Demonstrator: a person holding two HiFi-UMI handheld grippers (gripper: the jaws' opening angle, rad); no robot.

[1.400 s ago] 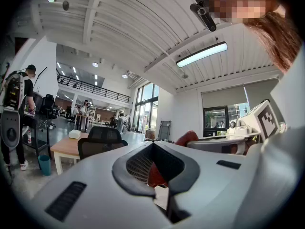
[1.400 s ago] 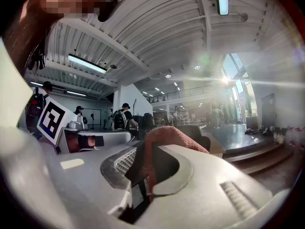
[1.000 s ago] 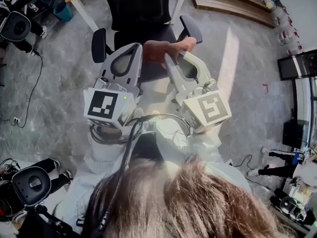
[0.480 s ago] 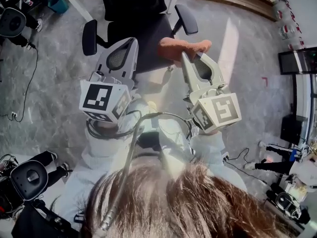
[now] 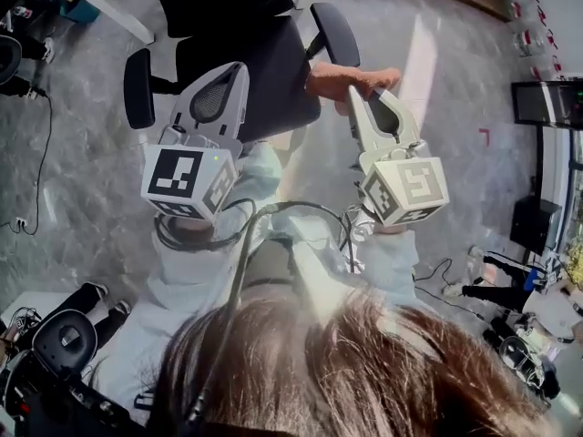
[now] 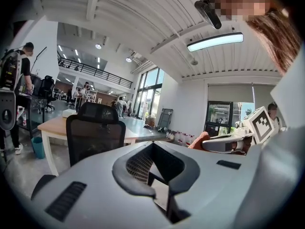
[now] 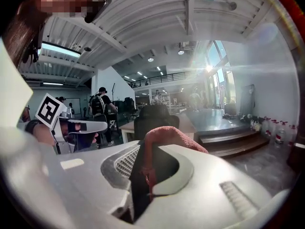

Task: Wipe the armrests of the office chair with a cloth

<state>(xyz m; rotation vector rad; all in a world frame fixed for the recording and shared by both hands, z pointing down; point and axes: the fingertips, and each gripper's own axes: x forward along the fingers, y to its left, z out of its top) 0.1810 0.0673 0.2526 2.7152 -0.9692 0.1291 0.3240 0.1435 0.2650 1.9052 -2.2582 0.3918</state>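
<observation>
**Spotter:** Where is the cloth, and what is holding it?

**Operator:** My right gripper (image 5: pixel 352 93) has it. The jaws are clamped on a fold of the reddish cloth (image 5: pixel 366 76), and the rest bunches out beyond and beside the tips. In the right gripper view the terry sits between the pads and rises above them.

**Spotter:** How close is it to the chair?

**Operator:** Close. The cloth hangs over the right edge of the office chair (image 5: pixel 246 57), just near of the right armrest (image 5: pixel 335 31). I can't tell whether it touches the pad. I'd say I'm holding it by one fold so a loose bulk leads, giving the armrest soft fabric rather than plastic jaws.

**Spotter:** And the other side?

**Operator:** The left gripper (image 5: pixel 239 69) is closed on nothing. Its view shows the pads meeting with only the room behind them. It hovers over the seat, between the two arms and well apart from the cloth. The left armrest (image 5: pixel 138 87) is off to its left. I judge it's parked there to stay clear of the wiping.
</observation>
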